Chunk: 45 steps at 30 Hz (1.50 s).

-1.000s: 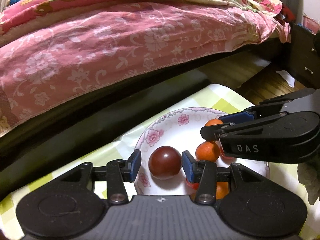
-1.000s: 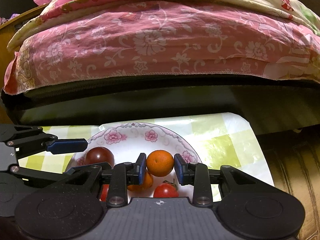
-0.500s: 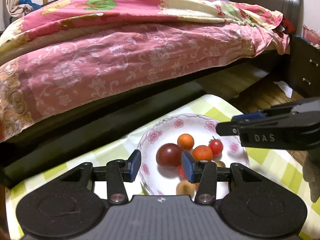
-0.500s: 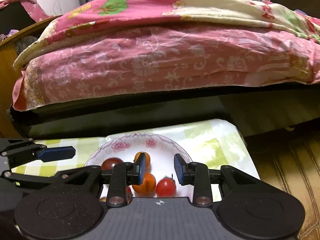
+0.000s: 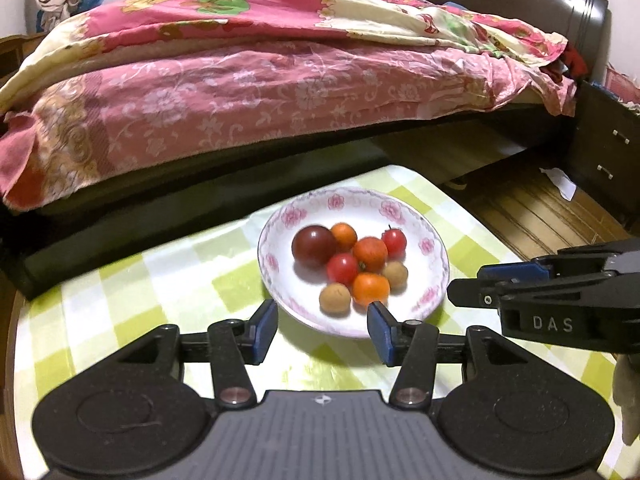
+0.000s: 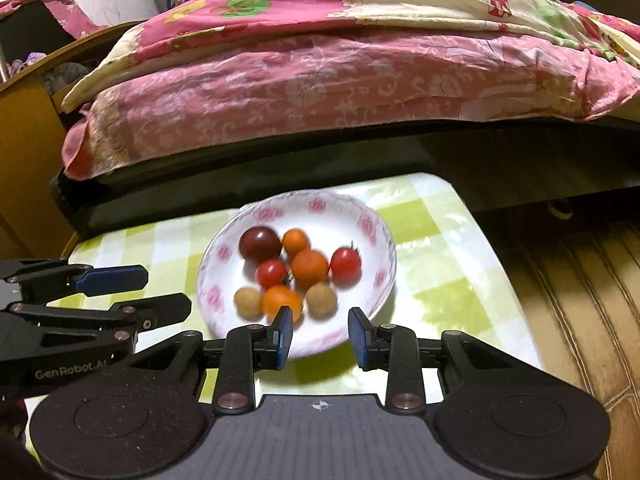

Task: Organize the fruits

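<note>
A white bowl with pink flowers (image 5: 436, 248) (image 6: 384, 232) stands on the green checked tablecloth. It holds a dark red tomato (image 5: 314, 246) (image 6: 260, 244), three small oranges (image 5: 370, 254), two red cherry tomatoes (image 5: 342, 268) and two tan round fruits (image 5: 335, 298). My left gripper (image 5: 322, 328) (image 6: 168, 292) hovers at the bowl's near rim, its jaws opening with nothing between them. My right gripper (image 6: 320, 332) (image 5: 468, 286) hangs beside the bowl's near right side, its pads a little apart and empty.
The small table (image 5: 132, 280) ends close behind the bowl against a dark bed frame (image 5: 160, 204) with a pink quilt (image 5: 260, 92). To the right lie a wooden floor (image 6: 580, 280) and a dark cabinet (image 5: 608, 152).
Both grippers have drawn back and up from the bowl. The dark tomato no longer sits between the left pads, nor the orange between the right pads. The left jaws have widened.
</note>
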Motion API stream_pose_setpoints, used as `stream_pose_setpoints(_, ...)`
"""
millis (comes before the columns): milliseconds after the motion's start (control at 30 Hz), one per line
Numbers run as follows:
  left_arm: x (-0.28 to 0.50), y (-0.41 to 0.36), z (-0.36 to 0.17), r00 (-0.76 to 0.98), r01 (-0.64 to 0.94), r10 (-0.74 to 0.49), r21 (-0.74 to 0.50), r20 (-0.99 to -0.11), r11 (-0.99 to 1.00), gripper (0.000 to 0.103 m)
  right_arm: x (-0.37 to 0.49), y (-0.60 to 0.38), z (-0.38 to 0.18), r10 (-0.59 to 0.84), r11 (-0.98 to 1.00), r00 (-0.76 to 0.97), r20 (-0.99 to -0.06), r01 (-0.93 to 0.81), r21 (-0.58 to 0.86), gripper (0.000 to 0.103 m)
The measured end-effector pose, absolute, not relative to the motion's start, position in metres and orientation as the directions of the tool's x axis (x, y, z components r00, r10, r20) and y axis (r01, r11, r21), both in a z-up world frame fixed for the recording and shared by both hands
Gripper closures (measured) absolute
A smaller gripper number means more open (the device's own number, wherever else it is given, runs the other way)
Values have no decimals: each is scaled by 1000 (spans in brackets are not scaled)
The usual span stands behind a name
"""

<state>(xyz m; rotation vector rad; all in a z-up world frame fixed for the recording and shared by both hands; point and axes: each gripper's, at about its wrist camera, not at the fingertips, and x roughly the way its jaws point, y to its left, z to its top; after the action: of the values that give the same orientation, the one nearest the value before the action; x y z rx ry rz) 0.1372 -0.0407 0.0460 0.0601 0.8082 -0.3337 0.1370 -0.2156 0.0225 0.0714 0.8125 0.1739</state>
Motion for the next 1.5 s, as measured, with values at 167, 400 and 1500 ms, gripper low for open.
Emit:
stream_pose_setpoints(167,118,-40,45,640,309,-262,-70,-722,948,46,114,-209,23,189,982,673,-715,-126,141,75)
stream_pose_setpoints(400,100,-42,47,649,311,-258,-60,-716,948,45,90,-205,21,183,983,670,-719,-113,144,75)
stream_pose_setpoints(1500,38,-43,48,666,313,-240,-27,-706,949,36,28,-201,24,170,984,696,-698,-85,155,72)
